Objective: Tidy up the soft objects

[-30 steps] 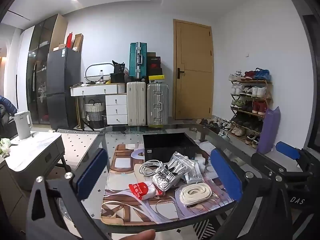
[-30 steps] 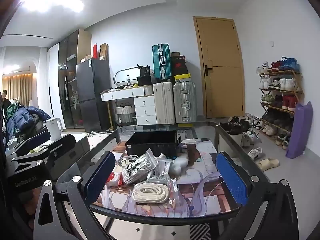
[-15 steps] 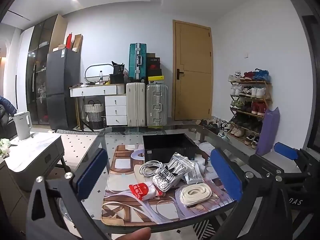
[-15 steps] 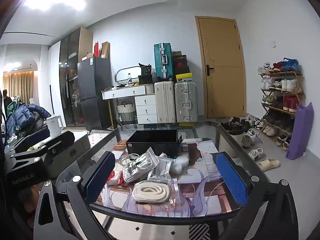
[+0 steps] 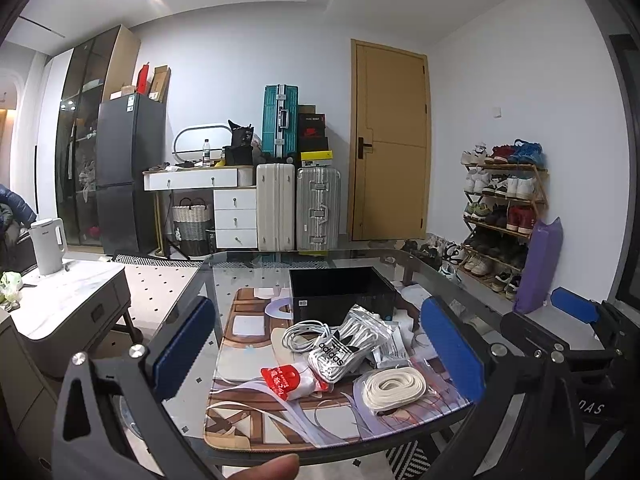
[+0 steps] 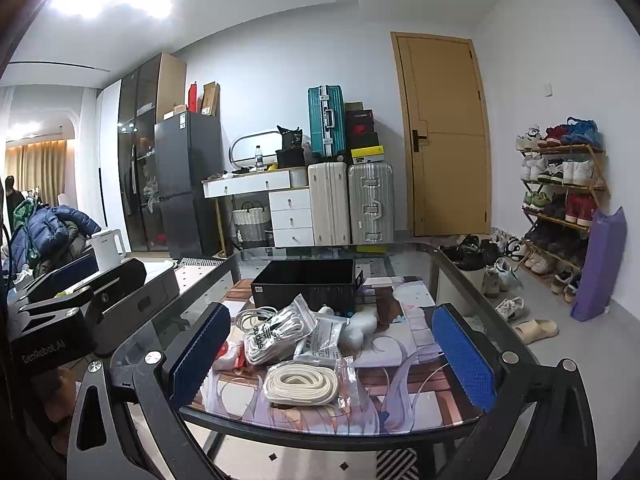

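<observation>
- The left gripper (image 5: 316, 350) and right gripper (image 6: 330, 354) are both hanging wide open and empty, short of the glass table's near edge (image 6: 320, 438).
- The bagged cream lace coil (image 6: 302, 384) is lying nearest that edge; the adidas lace bag (image 6: 276, 334) and red-labelled packet (image 5: 290, 378) are crowding together in front of the black bin (image 6: 306, 280).
- Risk, as I judge it: slippery bags are overlapping, so a pinch could be dragging neighbours off the near edge.
- Open room is lying toward the table's right side.
</observation>
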The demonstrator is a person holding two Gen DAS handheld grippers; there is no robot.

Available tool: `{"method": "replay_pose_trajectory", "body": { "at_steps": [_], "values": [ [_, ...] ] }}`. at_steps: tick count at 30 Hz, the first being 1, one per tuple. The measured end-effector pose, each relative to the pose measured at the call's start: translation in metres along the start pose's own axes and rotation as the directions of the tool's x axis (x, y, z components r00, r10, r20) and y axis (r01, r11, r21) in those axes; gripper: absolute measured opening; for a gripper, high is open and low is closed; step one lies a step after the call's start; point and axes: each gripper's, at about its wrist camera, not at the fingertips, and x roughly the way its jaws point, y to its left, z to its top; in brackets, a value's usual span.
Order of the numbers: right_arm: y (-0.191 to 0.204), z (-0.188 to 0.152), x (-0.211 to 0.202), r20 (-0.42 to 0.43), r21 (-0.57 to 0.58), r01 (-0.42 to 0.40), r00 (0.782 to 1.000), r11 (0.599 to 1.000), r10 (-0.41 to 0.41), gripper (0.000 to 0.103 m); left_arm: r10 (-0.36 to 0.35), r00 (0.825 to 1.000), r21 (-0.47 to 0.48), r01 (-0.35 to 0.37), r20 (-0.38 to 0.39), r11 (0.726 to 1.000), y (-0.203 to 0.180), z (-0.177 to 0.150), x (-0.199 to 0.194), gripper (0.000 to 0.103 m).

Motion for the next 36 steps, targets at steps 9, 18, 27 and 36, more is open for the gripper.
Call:
{"method": "replay_pose_trajectory", "body": {
  "at_steps": [9, 18, 27, 36],
  "values": [
    [0.0009, 0.0013, -0.0027, 0.002, -0.003, 0.006, 1.000, 1.000, -0.006, 0.103, 0.010, 1.000, -0.009, -0.010, -0.004, 1.000, 0.0023, -0.0007, 0.0008, 0.103],
    [0.0008, 0.0030, -0.0063, 0.000, 0.003, 0.010, 1.000, 1.000, -0.010, 0.103, 0.008, 1.000, -0.002, -0.008, -0.005, 1.000, 0.0034, 0.0001, 0.0002, 0.103],
    [0.0017, 0.0043, -0.0079, 0.000, 0.000, 0.009, 1.000, 1.000, -0.009, 0.103, 0.010, 1.000, -0.012, -0.010, -0.012, 1.000, 0.0044, 0.0005, 0.0021, 0.103],
    [0.0022, 0.0039, -0.0069, -0.001, 0.000, 0.008, 1.000, 1.000, -0.008, 0.103, 0.015, 1.000, -0.011, -0.016, -0.016, 1.000, 0.0026, 0.0001, 0.0032, 0.103]
  ]
}}
